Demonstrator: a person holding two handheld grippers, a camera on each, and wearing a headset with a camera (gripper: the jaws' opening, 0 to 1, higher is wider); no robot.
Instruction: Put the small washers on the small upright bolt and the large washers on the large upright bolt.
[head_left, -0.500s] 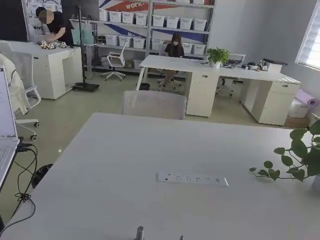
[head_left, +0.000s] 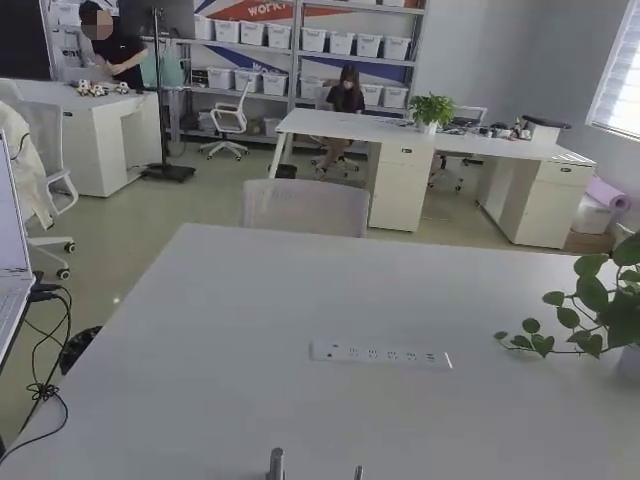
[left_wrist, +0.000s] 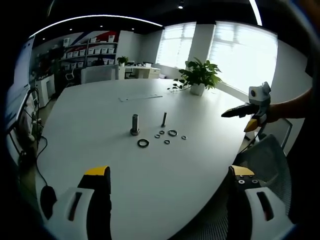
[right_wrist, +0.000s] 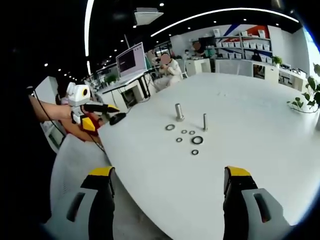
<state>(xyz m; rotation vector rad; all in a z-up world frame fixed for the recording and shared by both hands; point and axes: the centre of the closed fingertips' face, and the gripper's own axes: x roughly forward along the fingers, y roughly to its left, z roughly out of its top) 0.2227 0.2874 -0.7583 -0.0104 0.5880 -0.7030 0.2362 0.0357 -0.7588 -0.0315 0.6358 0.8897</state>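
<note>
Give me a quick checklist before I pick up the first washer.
1. Large bolt and small bolt upright: ok.
2. Washers loose on the table beside the bolts: ok.
3. Left gripper open and empty: ok.
4. Right gripper open and empty: ok.
5. Head view centred on the work: not ok, the bolt tops sit at its bottom edge.

The large bolt (left_wrist: 135, 124) and slimmer small bolt (left_wrist: 164, 119) stand upright on the white desk (left_wrist: 100, 110); six loose washers (left_wrist: 143, 143) lie flat beside them.
</note>
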